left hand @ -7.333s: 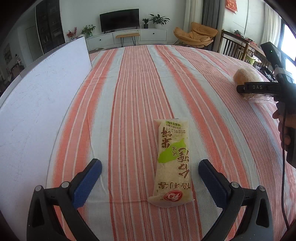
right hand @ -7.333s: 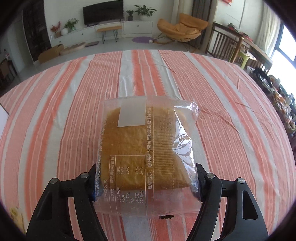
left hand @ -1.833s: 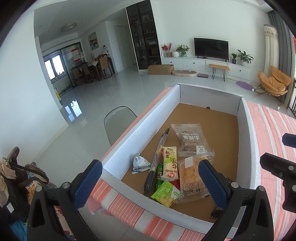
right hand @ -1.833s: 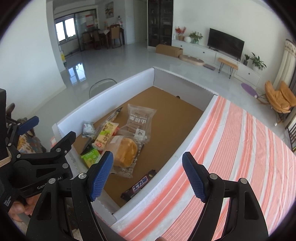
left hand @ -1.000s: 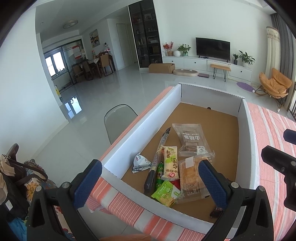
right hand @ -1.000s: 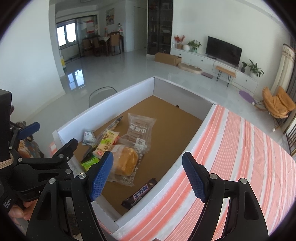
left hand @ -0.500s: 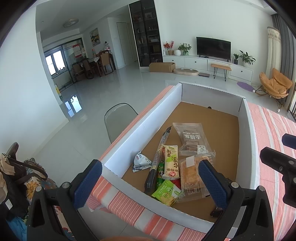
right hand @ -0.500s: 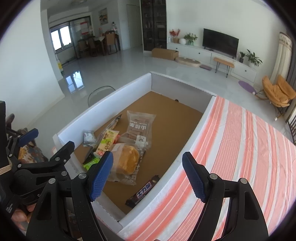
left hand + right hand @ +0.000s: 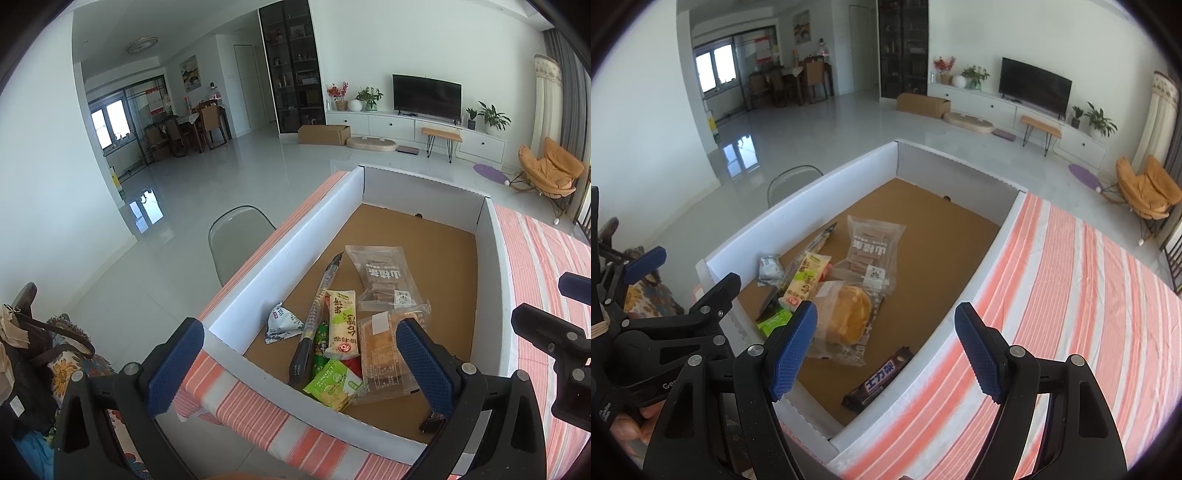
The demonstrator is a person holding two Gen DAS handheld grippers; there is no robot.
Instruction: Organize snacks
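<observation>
Both snacks have moved off the striped bench into the white box. Left hand-held gripper is spread wide and empty (so that job looks done). Rice cracker pack lies beside the cake pack. Right hand-held gripper is spread too. Only its view shows the chocolate bar.

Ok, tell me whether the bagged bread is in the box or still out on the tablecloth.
In. The bagged bread lies on the brown floor of the white-walled box, partly over other packets; both grippers are open and empty.
</observation>
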